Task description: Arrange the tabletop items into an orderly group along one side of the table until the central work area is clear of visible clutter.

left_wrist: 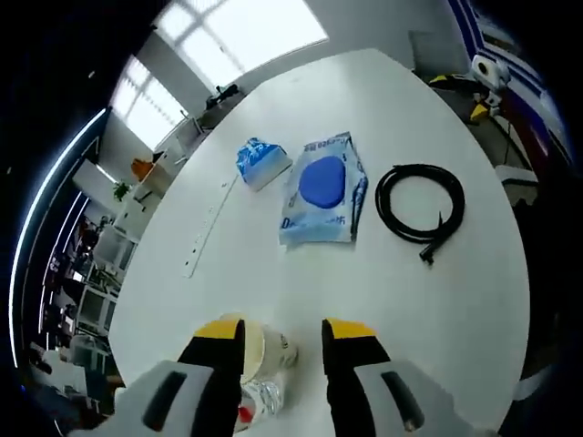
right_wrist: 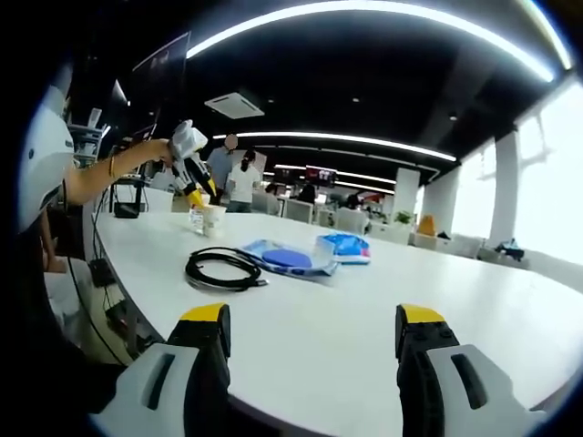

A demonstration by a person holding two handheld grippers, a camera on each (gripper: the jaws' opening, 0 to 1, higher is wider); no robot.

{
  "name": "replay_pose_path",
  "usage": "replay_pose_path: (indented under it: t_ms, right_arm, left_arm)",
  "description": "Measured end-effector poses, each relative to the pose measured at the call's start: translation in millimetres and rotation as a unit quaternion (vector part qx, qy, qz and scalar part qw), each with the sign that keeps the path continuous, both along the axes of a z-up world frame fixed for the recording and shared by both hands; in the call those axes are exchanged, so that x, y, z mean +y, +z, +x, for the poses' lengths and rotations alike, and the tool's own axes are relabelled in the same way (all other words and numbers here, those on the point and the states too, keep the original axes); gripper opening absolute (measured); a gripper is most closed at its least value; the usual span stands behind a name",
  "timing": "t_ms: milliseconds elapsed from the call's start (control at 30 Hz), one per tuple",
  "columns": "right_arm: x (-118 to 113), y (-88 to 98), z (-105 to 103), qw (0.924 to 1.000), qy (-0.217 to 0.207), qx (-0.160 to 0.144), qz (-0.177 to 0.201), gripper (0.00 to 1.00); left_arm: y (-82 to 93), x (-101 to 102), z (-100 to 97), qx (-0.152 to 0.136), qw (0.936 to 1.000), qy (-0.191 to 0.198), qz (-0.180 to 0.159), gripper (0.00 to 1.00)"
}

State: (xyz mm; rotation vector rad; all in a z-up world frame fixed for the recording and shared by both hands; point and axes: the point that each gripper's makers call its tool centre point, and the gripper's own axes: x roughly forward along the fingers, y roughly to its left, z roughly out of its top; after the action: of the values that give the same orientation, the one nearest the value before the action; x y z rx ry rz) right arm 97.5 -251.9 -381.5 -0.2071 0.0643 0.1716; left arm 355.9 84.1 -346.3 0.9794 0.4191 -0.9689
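The left gripper [left_wrist: 281, 350], jaws released, hovers at a light paper cup [left_wrist: 261, 350]; grasp its wall gently, it crushes. The right gripper [right_wrist: 314, 332] is spread, empty.

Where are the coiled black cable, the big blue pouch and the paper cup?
coiled black cable [left_wrist: 420, 201], left gripper view, on the coil's right strand.
big blue pouch [left_wrist: 322, 185], left gripper view, on its round blue centre.
paper cup [left_wrist: 264, 350], left gripper view, on its side wall between the jaws.

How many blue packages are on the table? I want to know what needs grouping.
2. The large blue pouch lies mid-table beside the coiled black cable; the small blue packet sits just past it. None looks hidden.
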Motion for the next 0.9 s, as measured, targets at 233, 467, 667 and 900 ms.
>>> replay_pose_path:
  t_ms: [233,467,667,900]
  right_arm:
    - [1,-2.7,-1,1.0,0.001,0.006,0.002,0.71]
    - [-1,0.6,-2,1.0,0.0,0.0,0.005,0.71]
    - [1,-1.2,0,1.0,0.004,0.003,0.004,0.71]
    - [5,0.1,0,0.9999,0.012,0.005,0.0,0.7]
  left_arm:
    - [0.6,-6,-6.8,-0.012,0.9997,-0.005,-0.022,0.34]
    - [-0.1,-7,-9.9,-0.02,0.9992,-0.002,-0.034,0.35]
    - [-6.5,-10,-20.1,-0.02,0.999,-0.012,-0.037,0.39]
    - [-10.0,-11,-25.1,-0.028,0.9988,-0.013,-0.038,0.47]
